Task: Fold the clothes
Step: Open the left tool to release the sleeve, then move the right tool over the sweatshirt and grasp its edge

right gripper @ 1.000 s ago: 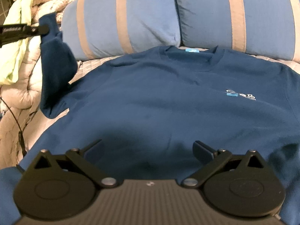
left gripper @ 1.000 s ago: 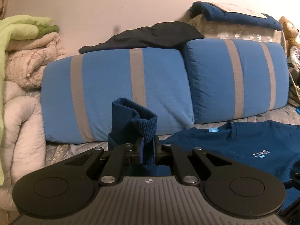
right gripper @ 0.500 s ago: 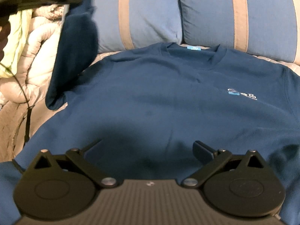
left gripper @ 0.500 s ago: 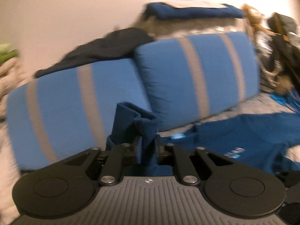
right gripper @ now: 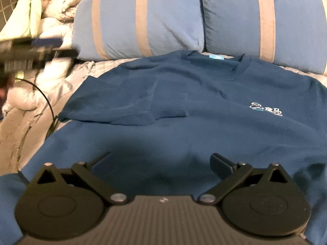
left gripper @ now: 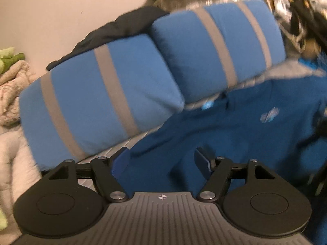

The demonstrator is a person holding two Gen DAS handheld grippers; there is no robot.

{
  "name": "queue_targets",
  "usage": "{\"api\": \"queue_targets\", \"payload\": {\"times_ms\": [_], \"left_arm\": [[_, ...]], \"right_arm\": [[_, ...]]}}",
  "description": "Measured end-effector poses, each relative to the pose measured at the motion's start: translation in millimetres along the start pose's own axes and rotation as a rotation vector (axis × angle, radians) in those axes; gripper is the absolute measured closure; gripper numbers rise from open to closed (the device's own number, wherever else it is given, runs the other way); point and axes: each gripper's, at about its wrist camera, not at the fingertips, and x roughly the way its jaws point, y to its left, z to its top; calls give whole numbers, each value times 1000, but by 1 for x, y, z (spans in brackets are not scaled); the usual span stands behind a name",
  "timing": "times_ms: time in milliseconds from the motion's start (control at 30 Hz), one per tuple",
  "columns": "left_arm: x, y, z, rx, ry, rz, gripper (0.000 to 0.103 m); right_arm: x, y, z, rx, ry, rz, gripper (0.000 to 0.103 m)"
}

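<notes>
Sweatshirt of dark blue knit lies face up on the grey quilted bed, its collar with the light-blue neck tag pointing toward the two blue pillows with grey stripes that stand just behind it. One long sleeve is folded across the chest, lying flat on the body of the sweatshirt, its cuff ending near the middle. A small white and light-blue chest logo sits on the opposite side of the chest from the sleeve.

The left claw is released, its two black fingers spread wide with nothing between them, hovering over the sweatshirt near the shoulder where the sleeve begins; its view is blurred. The right claw is likewise spread wide and empty, hanging over the lower part of the sweatshirt near the hem.

Beside the pillows, a heap of cream and pale green blankets is piled at the bed's edge, and a dark navy garment lies draped along the top of the pillows against the pale wall.
</notes>
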Motion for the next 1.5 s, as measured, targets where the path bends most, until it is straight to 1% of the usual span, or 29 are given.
{"api": "queue_targets", "payload": {"times_ms": [67, 133, 233, 467, 700, 833, 967, 1167, 1300, 1400, 1467, 1500], "left_arm": [[-3, 6, -16, 21, 22, 18, 33], [-5, 11, -28, 29, 38, 28, 33], [-7, 17, -42, 22, 55, 43, 33], [-9, 24, -60, 0, 79, 36, 33], [-14, 26, -70, 10, 72, 37, 33], [-16, 27, -75, 9, 71, 37, 33], [-17, 24, -81, 46, 70, 61, 33], [-15, 25, -89, 58, 84, 65, 33], [-14, 25, -94, 62, 93, 73, 33], [-13, 24, -95, 80, 92, 78, 33], [-13, 22, -97, 92, 93, 84, 33], [-13, 22, -98, 98, 93, 87, 33]], "right_arm": [[0, -1, 4, 0, 18, -7, 0], [-2, 1, 9, -21, 37, -42, 0], [-5, 7, 20, -103, 43, -89, 0], [16, 29, 30, -438, 23, -114, 2], [36, 50, 40, -770, 0, -135, 12], [46, 65, 37, -923, -46, -107, 16], [59, 78, 31, -1052, -62, -77, 20], [79, 97, 16, -1210, -73, -71, 30], [91, 106, 7, -1303, -78, -84, 44], [97, 110, 4, -1342, -78, -87, 51], [100, 112, 4, -1356, -72, -90, 58], [101, 112, 4, -1359, -68, -93, 64]]}}
